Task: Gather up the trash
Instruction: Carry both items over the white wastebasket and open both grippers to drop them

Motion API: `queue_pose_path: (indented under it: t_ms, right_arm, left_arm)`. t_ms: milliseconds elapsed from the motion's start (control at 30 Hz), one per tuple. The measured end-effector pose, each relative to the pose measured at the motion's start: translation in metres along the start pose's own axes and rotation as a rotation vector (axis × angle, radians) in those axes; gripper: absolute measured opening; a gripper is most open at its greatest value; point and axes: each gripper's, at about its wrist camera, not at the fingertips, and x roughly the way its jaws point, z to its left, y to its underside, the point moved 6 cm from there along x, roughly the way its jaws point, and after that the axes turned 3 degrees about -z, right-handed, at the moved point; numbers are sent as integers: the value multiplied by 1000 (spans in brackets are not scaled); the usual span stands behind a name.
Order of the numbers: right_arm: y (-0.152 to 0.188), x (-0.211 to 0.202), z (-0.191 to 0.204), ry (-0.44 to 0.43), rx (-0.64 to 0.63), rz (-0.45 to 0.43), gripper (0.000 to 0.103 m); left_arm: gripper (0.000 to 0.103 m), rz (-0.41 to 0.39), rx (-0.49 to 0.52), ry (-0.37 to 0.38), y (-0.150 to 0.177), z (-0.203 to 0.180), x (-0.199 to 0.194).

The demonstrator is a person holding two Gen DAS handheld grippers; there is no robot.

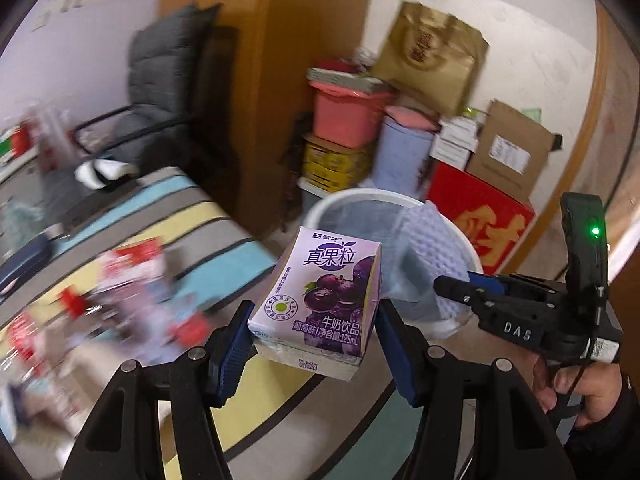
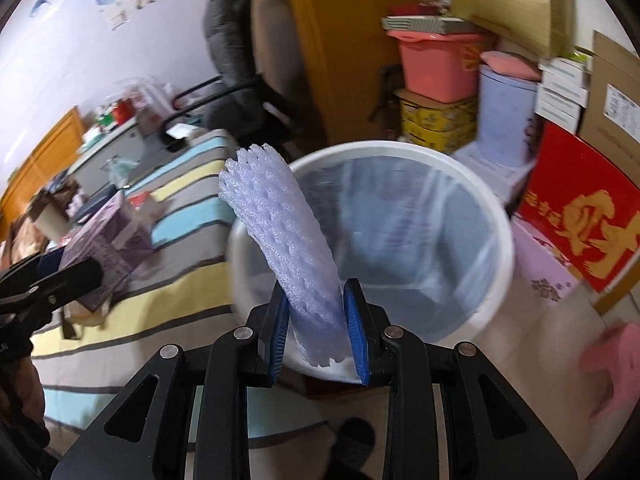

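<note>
holding a purple grape milk carton (image 1: 320, 300) at centre frame, the left gripper (image 1: 312, 340) has its blue pads pressed on the carton's two sides, carton upright and tilted a bit. right gripper (image 2: 316, 332) pinches a white foam fruit net (image 2: 288, 256) near its lower end, net sticking up and leaning left at centre of the right wrist view. white trash bin (image 2: 500, 248) with a clear liner sits just behind both items, mouth open toward the cameras. striped rug (image 1: 192, 216) at left, blurred red wrappers (image 1: 132, 268) on it lower left. red box (image 2: 580, 208) and pink tub (image 2: 436, 68) at right behind the bin.
</note>
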Motion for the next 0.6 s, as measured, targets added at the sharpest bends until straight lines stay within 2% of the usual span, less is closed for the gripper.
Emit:
queue_pose_path:
  t_ms: [167,367,467,500,600]
  right_arm:
    - [1,9,-22,34,25,31,30]
    - [4,17,-37,36,31,62,35]
    - [2,19,-41,28,46,63,51]
    - [2,18,-42,26,49,59,61]
    - [2,13,-44,27,56,43,63]
  left_arm:
    - [61,38,26,65,-14,-26,46]
    - [62,49,32,81,-21,-37,78]
    - [70,57,8,87,-19,-34,81]
    - [70,53,2,84,-19,-33,81]
    - [70,25,-12,67,-19,-27,71]
